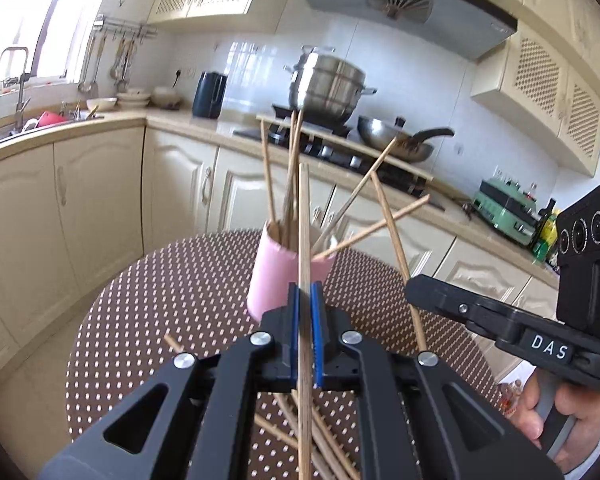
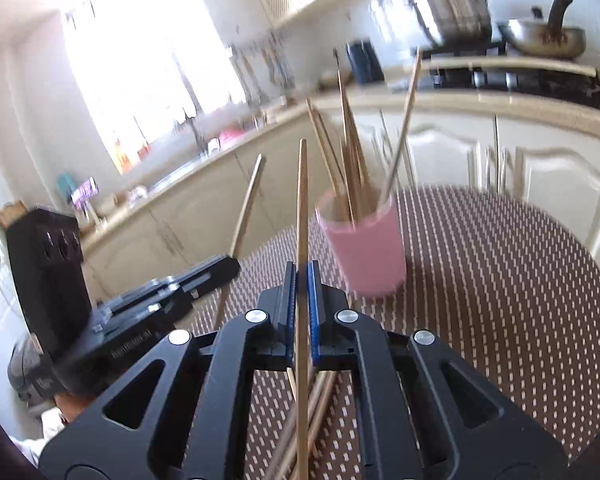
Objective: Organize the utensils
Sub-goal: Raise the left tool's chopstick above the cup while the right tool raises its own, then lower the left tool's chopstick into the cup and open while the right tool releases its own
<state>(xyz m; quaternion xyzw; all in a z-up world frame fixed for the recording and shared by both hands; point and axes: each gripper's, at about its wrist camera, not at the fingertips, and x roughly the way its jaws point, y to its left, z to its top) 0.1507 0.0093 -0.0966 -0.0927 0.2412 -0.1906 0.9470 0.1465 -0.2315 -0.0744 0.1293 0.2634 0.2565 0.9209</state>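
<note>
Gripping chopsticks, both claws | dotted round table (image 1: pixel 160 300) | cream kitchen cabinets (image 1: pixel 100 200)

Matt black plastic tongs (image 1: pixel 305 300) with ribbed blue pads (image 1: pixel 317 336) and shiny metal rivets contrast with bare pale wooden chopsticks (image 1: pixel 305 264), a smooth matt pink cup (image 1: pixel 278 280), the bench's (image 1: pixel 172 280) perforated brown mat and a glossy steel pot (image 1: pixel 326 88).

Left gripper (image 1: pixel 305 304) clamped tight, w/ right gripper (image 2: pixel 302 280) likewise; both raised, side by side.
</note>
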